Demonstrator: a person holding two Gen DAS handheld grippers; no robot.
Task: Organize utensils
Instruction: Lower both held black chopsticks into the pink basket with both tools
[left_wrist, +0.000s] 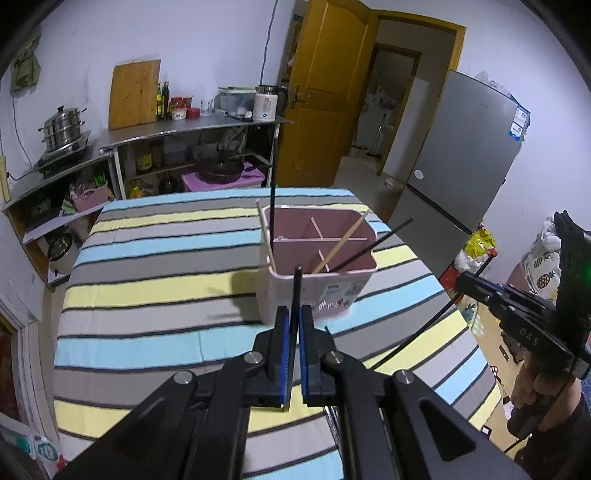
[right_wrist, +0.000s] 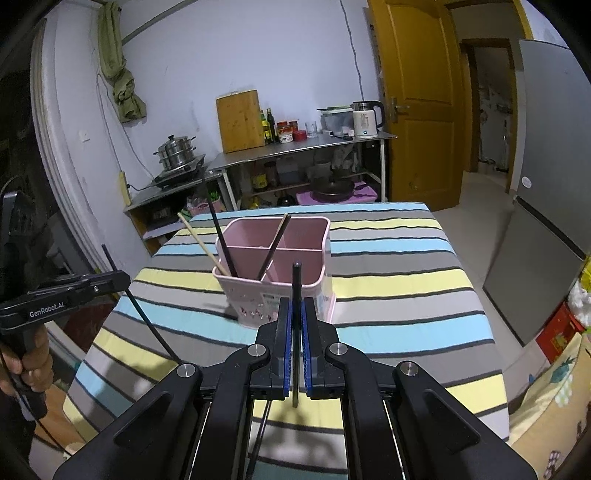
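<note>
A pink divided utensil holder (left_wrist: 343, 291) (right_wrist: 291, 291) stands on the striped tablecloth (left_wrist: 155, 258). Two black chopsticks, among them one upright (left_wrist: 271, 218), and two wooden ones (left_wrist: 345, 240) lean inside it. My left gripper (left_wrist: 294, 314) hovers just in front of the holder, shut on a black chopstick (left_wrist: 296, 288) that points up between the blue pads. My right gripper (right_wrist: 295, 306) is likewise shut on another black chopstick (right_wrist: 296, 280), close to the holder's near wall. Each gripper also shows in the other's view, the right gripper (left_wrist: 461, 284) and the left gripper (right_wrist: 123, 277).
A steel shelf unit (right_wrist: 295, 147) with pots, bottles, a kettle and a cutting board lines the far wall. A grey fridge (left_wrist: 461, 155) and a yellow door (left_wrist: 325, 92) stand to the right. The person's hand (right_wrist: 33, 365) grips a handle beside the table edge.
</note>
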